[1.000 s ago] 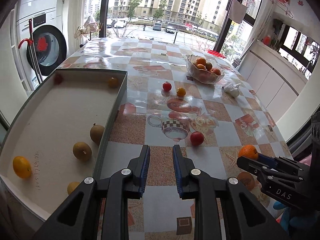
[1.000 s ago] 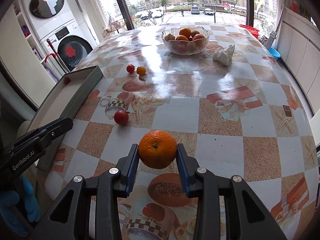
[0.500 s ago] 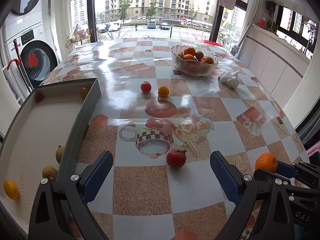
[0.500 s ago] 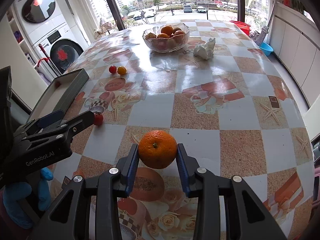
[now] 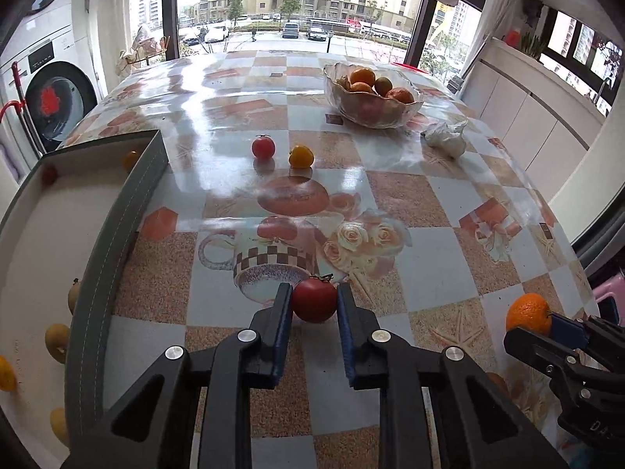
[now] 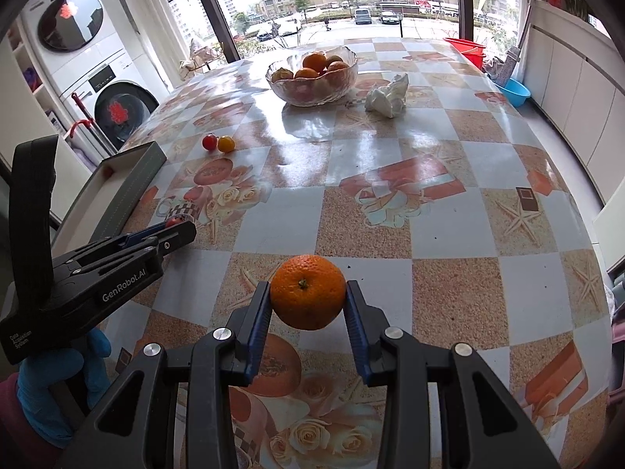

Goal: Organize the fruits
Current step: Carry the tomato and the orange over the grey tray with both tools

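My left gripper point(image 5: 314, 305) has its blue pads closed around a red tomato point(image 5: 315, 299) that rests on the table near the front. My right gripper point(image 6: 308, 303) is shut on an orange point(image 6: 308, 292) and holds it above the table; the orange also shows at the right edge of the left wrist view point(image 5: 528, 313). A small red tomato point(image 5: 263, 146) and a yellow tomato point(image 5: 301, 156) lie further back. A glass bowl point(image 5: 373, 111) of oranges stands at the back right. A grey tray point(image 5: 117, 230) on the left holds several fruits.
A crumpled white tissue point(image 5: 445, 138) lies right of the bowl. The tray's raised wall runs along the left of the table. A washing machine point(image 5: 54, 97) stands beyond the table's left edge. White cabinets line the right side.
My left gripper opened wide, moved forward to the red tomato, and has now closed on it. My right gripper still holds the orange and has shifted slightly.
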`<action>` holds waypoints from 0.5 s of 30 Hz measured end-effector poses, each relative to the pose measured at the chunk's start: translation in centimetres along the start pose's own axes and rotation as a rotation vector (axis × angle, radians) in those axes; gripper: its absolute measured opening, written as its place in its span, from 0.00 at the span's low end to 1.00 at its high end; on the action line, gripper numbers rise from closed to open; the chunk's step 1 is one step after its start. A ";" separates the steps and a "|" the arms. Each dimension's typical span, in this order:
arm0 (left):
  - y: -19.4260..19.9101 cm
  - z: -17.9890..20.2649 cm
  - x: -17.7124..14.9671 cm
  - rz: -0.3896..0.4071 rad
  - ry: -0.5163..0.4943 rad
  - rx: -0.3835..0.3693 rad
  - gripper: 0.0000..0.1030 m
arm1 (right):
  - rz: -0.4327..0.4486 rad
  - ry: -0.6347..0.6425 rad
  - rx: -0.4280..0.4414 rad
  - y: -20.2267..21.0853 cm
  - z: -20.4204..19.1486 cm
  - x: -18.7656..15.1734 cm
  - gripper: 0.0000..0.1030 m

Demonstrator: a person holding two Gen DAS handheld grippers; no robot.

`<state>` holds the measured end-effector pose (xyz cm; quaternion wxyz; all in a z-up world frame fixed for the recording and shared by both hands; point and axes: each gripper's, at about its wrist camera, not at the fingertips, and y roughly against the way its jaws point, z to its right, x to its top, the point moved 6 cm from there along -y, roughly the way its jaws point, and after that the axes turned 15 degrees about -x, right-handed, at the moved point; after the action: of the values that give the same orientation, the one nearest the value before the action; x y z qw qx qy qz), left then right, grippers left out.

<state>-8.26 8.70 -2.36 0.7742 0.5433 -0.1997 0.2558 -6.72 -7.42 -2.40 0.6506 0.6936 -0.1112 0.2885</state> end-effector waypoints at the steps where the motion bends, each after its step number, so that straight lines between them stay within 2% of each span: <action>1: 0.5 -0.1 0.0 0.007 0.004 -0.006 0.23 | -0.002 0.002 0.001 0.0 -0.1 0.0 0.39; 7: 4.4 -0.7 0.8 0.077 -0.007 -0.008 0.23 | -0.001 0.037 0.016 0.4 -2.0 0.7 0.39; 15: 9.4 -5.3 2.1 0.150 0.022 0.075 0.23 | 0.021 0.118 0.077 1.8 -8.0 3.0 0.39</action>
<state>-12.21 16.72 4.04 0.7340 0.5527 -0.2217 0.3265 -7.30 0.70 0.66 0.6259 0.6988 -0.0688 0.3395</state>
